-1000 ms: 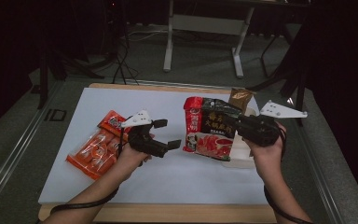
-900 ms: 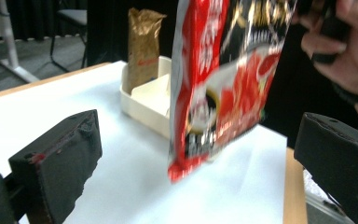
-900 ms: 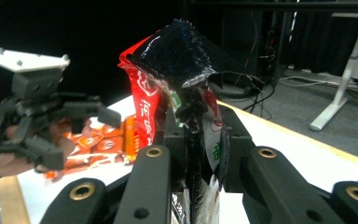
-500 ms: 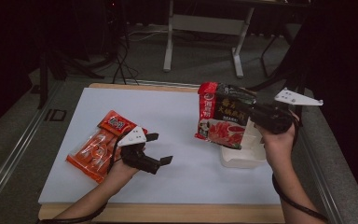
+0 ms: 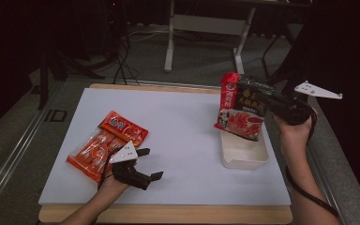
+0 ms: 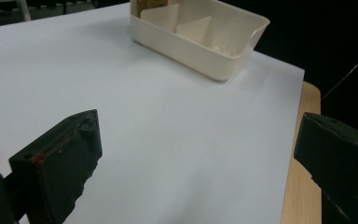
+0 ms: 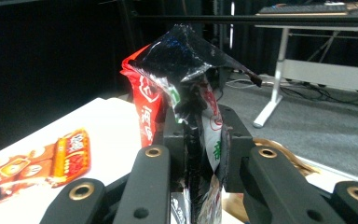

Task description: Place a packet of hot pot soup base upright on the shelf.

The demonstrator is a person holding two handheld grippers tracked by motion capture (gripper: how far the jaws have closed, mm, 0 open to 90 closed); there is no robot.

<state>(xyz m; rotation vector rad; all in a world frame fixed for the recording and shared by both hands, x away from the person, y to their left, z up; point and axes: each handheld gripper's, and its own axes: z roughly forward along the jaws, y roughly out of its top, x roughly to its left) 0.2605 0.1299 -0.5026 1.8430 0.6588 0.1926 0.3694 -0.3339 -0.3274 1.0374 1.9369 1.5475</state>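
Right gripper point(image 5: 267, 101) clamped on red-and-black sauce packet point(image 5: 240, 107), held upright, long axis vertical, above cream divided tray point(image 5: 243, 154) near table's point(image 5: 192, 117) right edge; left gripper point(image 5: 150, 164), jaws apart and empty, low at near-left beside orange snack bag point(image 5: 105, 145).

Pouch point(image 5: 240, 107) lifted (over tray point(image 5: 243, 153)).
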